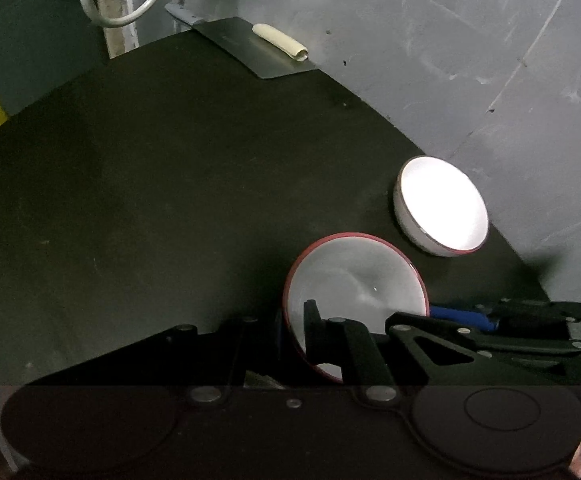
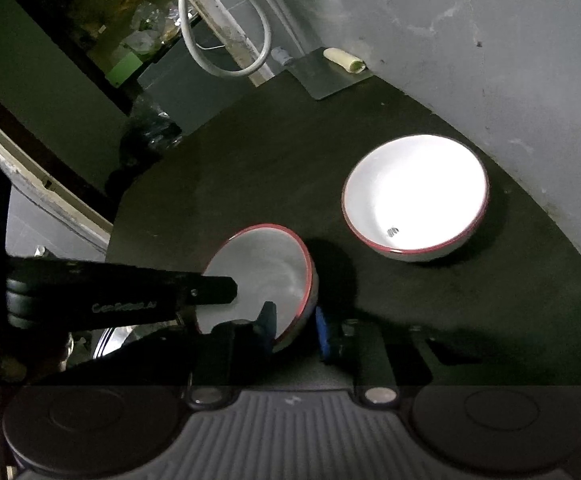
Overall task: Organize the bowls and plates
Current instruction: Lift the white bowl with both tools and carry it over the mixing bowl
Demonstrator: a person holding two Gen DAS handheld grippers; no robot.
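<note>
A white bowl with a red rim (image 1: pixel 358 280) (image 2: pixel 262 276) is tilted above the dark table, held by both grippers. My left gripper (image 1: pixel 294 332) is shut on its near rim; it also shows in the right wrist view as a black finger (image 2: pixel 210 290) reaching in from the left. My right gripper (image 2: pixel 294 326), with blue pads, straddles the bowl's rim, one finger inside and one outside; its blue pad (image 1: pixel 462 317) shows behind the bowl in the left wrist view. A second white red-rimmed bowl (image 1: pixel 442 208) (image 2: pixel 414 196) stands upright near the wall, brightly lit.
A metal cleaver (image 1: pixel 250 48) (image 2: pixel 322 76) with a pale rolled object (image 1: pixel 280 42) (image 2: pixel 344 59) on it lies at the table's far corner. A grey wall (image 1: pixel 470 60) borders the table's right side. A white hose (image 2: pixel 226 40) hangs behind.
</note>
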